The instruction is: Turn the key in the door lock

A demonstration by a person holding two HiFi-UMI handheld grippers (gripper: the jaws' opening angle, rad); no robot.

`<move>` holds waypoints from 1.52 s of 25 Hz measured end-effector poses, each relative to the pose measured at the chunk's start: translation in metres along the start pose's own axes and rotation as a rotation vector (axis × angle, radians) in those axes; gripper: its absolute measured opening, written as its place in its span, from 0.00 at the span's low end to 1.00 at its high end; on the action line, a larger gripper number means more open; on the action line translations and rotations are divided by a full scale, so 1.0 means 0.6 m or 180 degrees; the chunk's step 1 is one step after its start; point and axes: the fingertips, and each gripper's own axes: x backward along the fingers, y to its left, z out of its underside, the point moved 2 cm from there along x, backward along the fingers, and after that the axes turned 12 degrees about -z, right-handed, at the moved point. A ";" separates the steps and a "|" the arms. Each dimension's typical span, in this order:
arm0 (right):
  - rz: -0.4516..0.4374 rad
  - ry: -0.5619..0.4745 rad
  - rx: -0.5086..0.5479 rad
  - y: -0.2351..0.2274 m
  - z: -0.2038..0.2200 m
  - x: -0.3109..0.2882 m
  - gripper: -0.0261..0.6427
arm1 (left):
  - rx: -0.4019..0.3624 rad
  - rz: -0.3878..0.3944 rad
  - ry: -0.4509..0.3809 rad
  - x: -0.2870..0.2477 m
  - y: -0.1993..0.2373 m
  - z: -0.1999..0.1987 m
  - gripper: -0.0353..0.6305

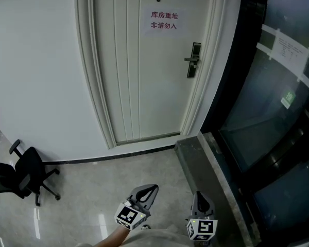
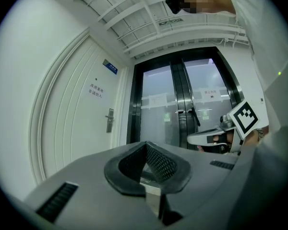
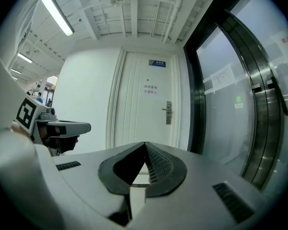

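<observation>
The white door (image 1: 139, 71) stands closed ahead, with a dark lock plate and lever handle (image 1: 193, 59) on its right side. I cannot make out a key on it at this distance. The lock (image 2: 109, 120) shows small and far off in the left gripper view, and the lock (image 3: 168, 112) likewise in the right gripper view. My left gripper (image 1: 153, 188) and right gripper (image 1: 198, 194) are side by side low in the head view, well short of the door. The left gripper (image 2: 146, 145) and the right gripper (image 3: 145, 145) are both shut, with nothing between the pads.
A paper notice (image 1: 164, 22) hangs on the door. Dark glass doors (image 1: 278, 112) with a raised stone sill (image 1: 206, 163) run along the right. A black office chair (image 1: 26, 175) stands at the left by the white wall. The floor is pale polished tile.
</observation>
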 end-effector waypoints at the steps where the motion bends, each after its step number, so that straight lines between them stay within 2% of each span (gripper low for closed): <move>1: 0.0011 0.0008 -0.0014 -0.005 0.001 -0.008 0.04 | 0.0000 0.0011 0.0003 -0.006 0.003 0.003 0.06; 8: -0.0005 0.0130 -0.0074 -0.060 0.021 -0.077 0.04 | 0.0091 -0.0074 0.0157 -0.080 0.036 0.034 0.06; 17: -0.0094 0.0153 -0.0063 -0.207 0.006 -0.207 0.04 | 0.0018 -0.0312 0.0200 -0.249 0.085 0.038 0.06; 24: -0.0292 0.0187 -0.0029 -0.331 -0.003 -0.296 0.04 | -0.0086 -0.0450 0.0184 -0.378 0.080 0.035 0.06; 31: -0.0446 0.0223 -0.0095 -0.401 0.011 -0.360 0.04 | -0.0118 -0.0704 0.0303 -0.452 0.104 0.043 0.06; 34: -0.0456 0.0226 -0.0148 -0.423 0.015 -0.379 0.04 | -0.0135 -0.0717 0.0377 -0.475 0.110 0.050 0.06; 38: -0.0444 0.0250 -0.0143 -0.447 0.013 -0.421 0.04 | -0.0149 -0.0708 0.0307 -0.517 0.130 0.042 0.06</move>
